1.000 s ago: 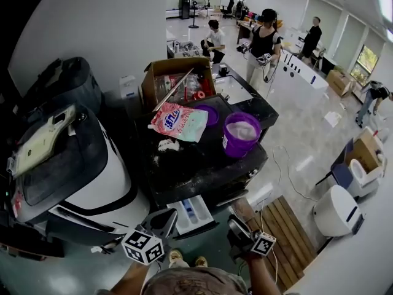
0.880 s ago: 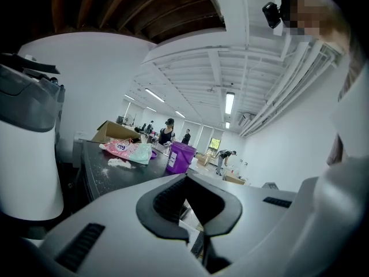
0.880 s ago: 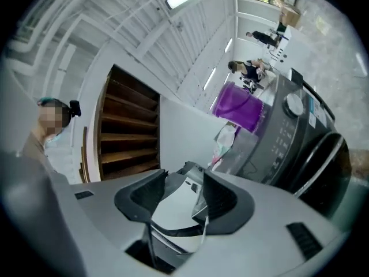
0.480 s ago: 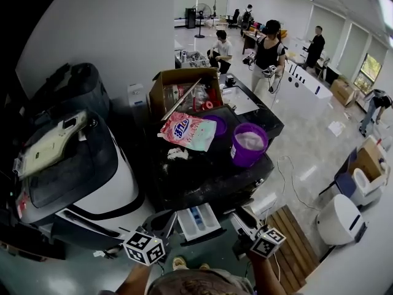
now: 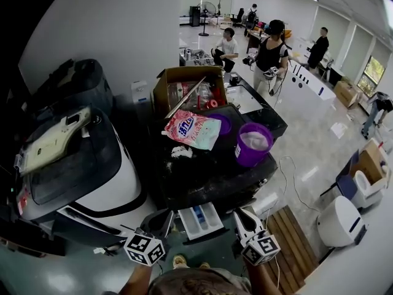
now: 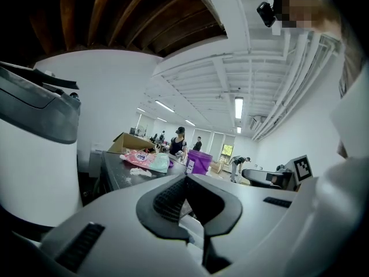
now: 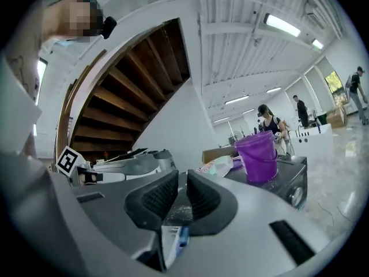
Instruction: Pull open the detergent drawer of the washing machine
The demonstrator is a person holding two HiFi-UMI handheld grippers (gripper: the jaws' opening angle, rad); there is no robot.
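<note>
Beside detergent drawer (image 5: 200, 219), left gripper (image 5: 161, 219) level, jaws apart.

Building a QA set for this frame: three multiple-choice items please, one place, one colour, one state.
1. Where does the detergent bag lie? A in the cardboard box; B on the washing machine top; C on the floor.
2. What colour is the bucket? A red; B green; C purple.
3. The detergent drawer is: A pulled out; B shut flush; C missing.
Answers: B, it rests on the dark top; C, plainly purple; A, its compartments show in front of the machine.
</note>
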